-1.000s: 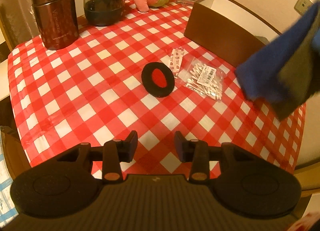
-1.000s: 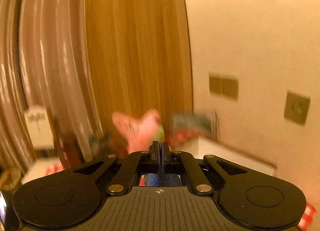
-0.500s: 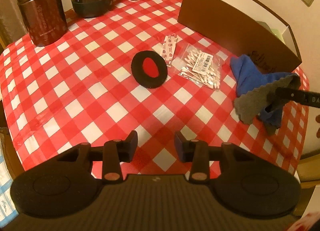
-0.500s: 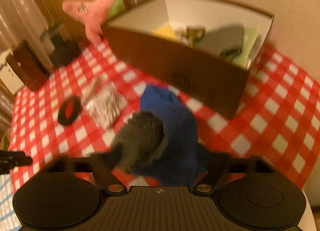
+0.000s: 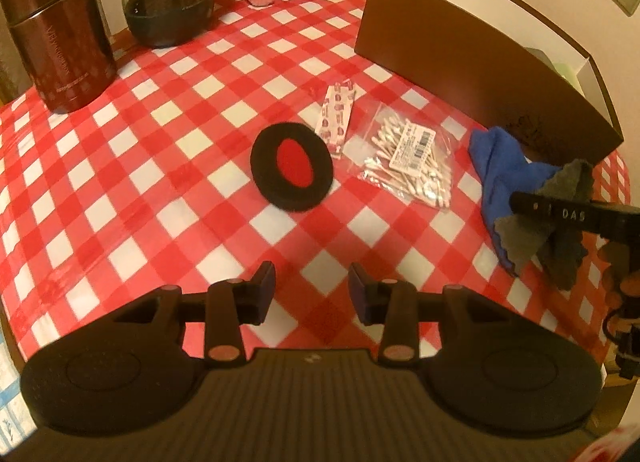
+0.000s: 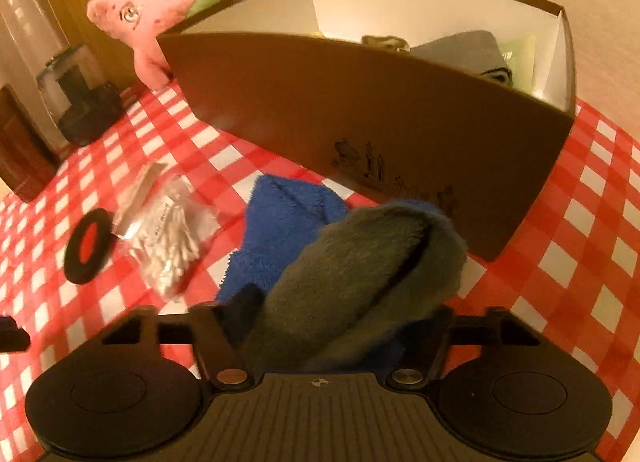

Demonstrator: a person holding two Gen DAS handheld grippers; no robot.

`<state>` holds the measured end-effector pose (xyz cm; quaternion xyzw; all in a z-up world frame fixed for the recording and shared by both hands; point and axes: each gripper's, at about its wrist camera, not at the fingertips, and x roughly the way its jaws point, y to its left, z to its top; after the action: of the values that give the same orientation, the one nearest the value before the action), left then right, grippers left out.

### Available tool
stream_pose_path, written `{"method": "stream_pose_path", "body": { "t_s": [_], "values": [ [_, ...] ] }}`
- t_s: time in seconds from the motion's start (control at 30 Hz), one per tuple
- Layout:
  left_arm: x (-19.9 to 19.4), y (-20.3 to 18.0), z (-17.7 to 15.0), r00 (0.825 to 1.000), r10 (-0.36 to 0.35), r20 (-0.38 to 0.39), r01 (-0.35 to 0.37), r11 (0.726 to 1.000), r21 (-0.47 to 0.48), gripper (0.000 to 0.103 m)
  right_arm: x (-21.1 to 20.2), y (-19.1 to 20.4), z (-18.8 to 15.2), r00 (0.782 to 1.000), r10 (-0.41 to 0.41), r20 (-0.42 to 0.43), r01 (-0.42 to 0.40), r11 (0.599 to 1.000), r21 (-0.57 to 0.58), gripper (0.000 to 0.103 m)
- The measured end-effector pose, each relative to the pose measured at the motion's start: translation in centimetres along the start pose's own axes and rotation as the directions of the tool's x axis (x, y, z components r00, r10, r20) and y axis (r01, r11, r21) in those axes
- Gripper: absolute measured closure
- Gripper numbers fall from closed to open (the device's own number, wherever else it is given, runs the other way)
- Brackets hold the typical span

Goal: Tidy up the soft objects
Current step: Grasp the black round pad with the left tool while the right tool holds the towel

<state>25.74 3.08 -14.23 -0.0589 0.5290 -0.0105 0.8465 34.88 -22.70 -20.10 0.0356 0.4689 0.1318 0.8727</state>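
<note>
1. Right wrist view: the right gripper (image 6: 340,326) stood about half open; its jaws had just been closing, with the blue-and-grey cloth (image 6: 320,246) between them, pad contact hidden.
2. The cloth lay on the checked tablecloth (image 6: 580,222), just beside the brown box (image 6: 360,122).
3. The left gripper (image 5: 312,294) stood partly open and empty, near the black-and-red foam pad (image 5: 292,166).

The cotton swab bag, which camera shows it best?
The left wrist view: the swab bag lies sharp and unobstructed mid-table, with its barcode label visible. In the right wrist view it sits off to the left, smaller and blurred, with no label detail.
</note>
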Motion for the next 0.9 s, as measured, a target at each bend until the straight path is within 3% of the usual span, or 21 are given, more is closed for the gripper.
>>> {"method": "stream_pose_path", "body": {
  "t_s": [0.07, 0.13, 0.3, 0.47, 0.67, 0.9],
  "values": [
    [0.6, 0.1, 0.5, 1.0, -0.005, 0.007, 0.005, 1.0, -0.002, 0.066, 0.1, 0.1, 0.1, 1.0, 0.005, 0.005, -0.005, 1.0, -0.021, 0.076],
    [1.2, 0.3, 1.0, 1.0, -0.008, 0.012, 0.008, 1.0, -0.004, 0.066, -0.4, 0.1, 0.4, 0.999, 0.031, 0.017, -0.031, 0.999, -0.03, 0.085],
    [2.9, 1.0, 2.8, 1.0, -0.021, 0.021, 0.022, 0.999, -0.034, 0.064, -2.3, 1.1, 1.5, 0.994, 0.07, 0.08, -0.065, 0.996, -0.058, 0.086],
    [4.6, 1.2, 4.8, 1.0, -0.01, 0.027, 0.012, 0.998, -0.061, 0.051, -3.2, 1.9, 3.2, 0.99, 0.081, 0.116, -0.071, 0.994, -0.086, 0.086],
    [6.9, 1.6, 6.4, 1.0, 0.017, 0.008, -0.016, 0.995, -0.099, 0.046, -2.3, 2.6, 4.7, 0.988, 0.096, 0.12, -0.083, 0.99, -0.11, 0.086],
    [8.7, 1.0, 7.0, 0.999, 0.053, -0.005, -0.053, 0.996, -0.068, 0.039, -1.5, 3.0, 5.0, 0.989, 0.105, 0.102, -0.095, 0.99, -0.106, 0.086]
  ]
}}
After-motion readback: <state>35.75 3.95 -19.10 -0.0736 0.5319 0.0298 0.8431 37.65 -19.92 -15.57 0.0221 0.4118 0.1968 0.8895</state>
